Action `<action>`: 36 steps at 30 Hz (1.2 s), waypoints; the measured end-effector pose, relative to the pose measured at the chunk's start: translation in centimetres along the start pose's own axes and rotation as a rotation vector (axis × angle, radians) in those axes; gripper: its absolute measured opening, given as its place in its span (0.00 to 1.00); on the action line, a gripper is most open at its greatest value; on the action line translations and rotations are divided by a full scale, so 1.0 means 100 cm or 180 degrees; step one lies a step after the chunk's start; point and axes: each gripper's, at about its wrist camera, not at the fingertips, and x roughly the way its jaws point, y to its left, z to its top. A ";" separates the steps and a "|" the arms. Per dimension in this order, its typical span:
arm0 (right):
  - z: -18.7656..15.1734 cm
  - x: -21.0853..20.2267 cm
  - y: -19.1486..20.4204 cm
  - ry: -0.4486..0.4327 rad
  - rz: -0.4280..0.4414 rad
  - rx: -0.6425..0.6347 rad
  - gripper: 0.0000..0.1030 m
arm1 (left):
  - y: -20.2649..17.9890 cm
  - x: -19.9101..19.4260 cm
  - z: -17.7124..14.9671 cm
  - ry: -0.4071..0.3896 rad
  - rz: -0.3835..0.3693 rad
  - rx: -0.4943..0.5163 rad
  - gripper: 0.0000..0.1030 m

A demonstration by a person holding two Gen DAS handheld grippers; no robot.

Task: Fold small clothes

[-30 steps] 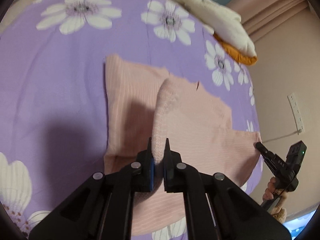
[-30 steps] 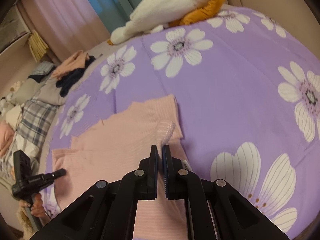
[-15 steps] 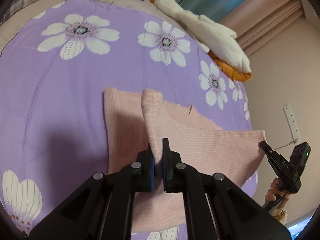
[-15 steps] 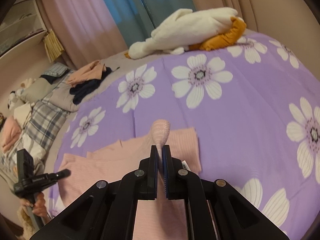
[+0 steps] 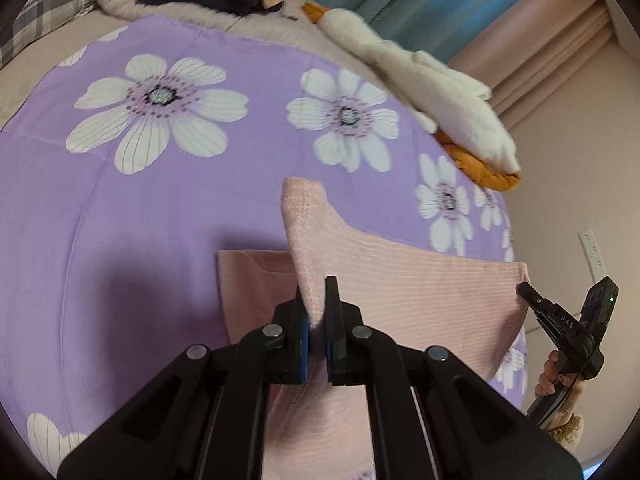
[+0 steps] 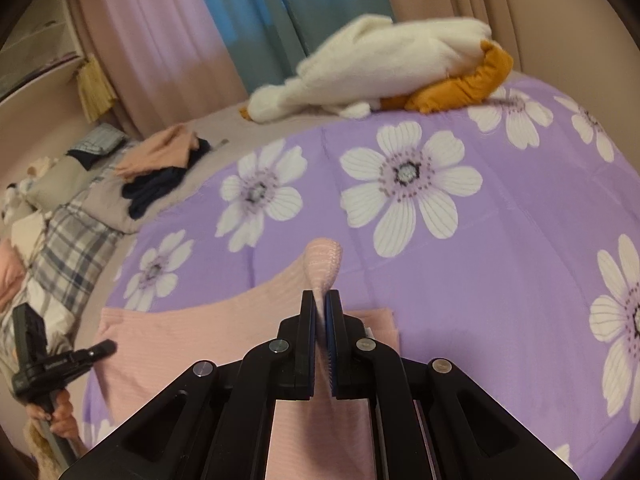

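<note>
home bedroom: bed with floral purple sheet (image 6: 520,240), curtains (image 6: 248,20), plush goose (image 6: 380,68), clothes pile (image 6: 160,168).

Bare purple bedspread (image 6: 500,240) ahead, plush goose (image 6: 380,68) and clothes pile (image 6: 160,168) beyond

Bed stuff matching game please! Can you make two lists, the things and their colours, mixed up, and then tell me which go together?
Things:
1. folded garment in both grippers
2. bedspread
3. plush goose
4. curtain

Colours:
A. blue-teal
B. white with orange feet
C. pink
D. purple with white flowers

Pairs: 1-C, 2-D, 3-B, 4-A
</note>
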 end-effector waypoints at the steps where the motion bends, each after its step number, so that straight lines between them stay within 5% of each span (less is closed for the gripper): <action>1: 0.001 0.007 -0.002 0.0041 -0.0011 0.0005 0.06 | 0.003 0.006 0.001 0.0027 0.0041 -0.0013 0.04; 16: -0.025 0.106 -0.037 0.0693 -0.0457 0.0132 0.06 | 0.048 0.061 -0.008 0.0386 0.0444 -0.0136 0.08; 36: -0.036 0.125 -0.040 0.0736 -0.0652 0.0040 0.06 | 0.048 0.070 -0.017 0.0303 0.0549 0.0001 0.12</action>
